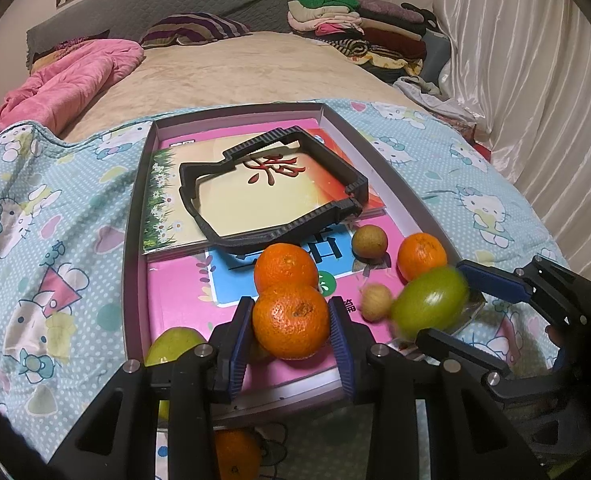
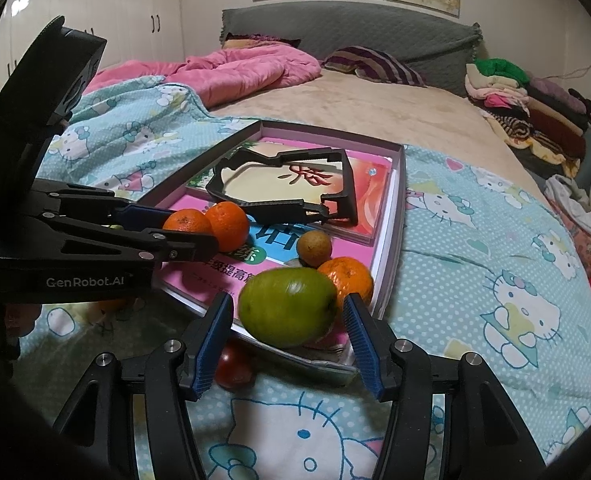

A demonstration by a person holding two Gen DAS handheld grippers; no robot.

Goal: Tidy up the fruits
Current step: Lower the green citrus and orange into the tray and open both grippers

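Observation:
My left gripper point(image 1: 291, 322) is shut on an orange mandarin point(image 1: 290, 321) just above the near end of a shallow box point(image 1: 129, 232) lined with books. A second mandarin point(image 1: 285, 266) sits right behind it and a third point(image 1: 421, 255) at the right. My right gripper point(image 2: 287, 314) is open around a green fruit point(image 2: 289, 306), which looks motion-blurred between its fingers point(image 2: 215, 332); it also shows in the left wrist view point(image 1: 431, 300). Two small brown fruits point(image 1: 369, 241) point(image 1: 376, 301) lie in the box. A black plastic frame point(image 1: 271, 188) lies on the books.
Another green fruit point(image 1: 173, 346) sits at the box's near left corner. A mandarin point(image 1: 235, 454) and a red fruit point(image 2: 234, 368) lie on the Hello Kitty blanket point(image 2: 475, 280) in front of the box. A pink quilt point(image 1: 71, 76) and folded clothes point(image 1: 359, 28) lie further back.

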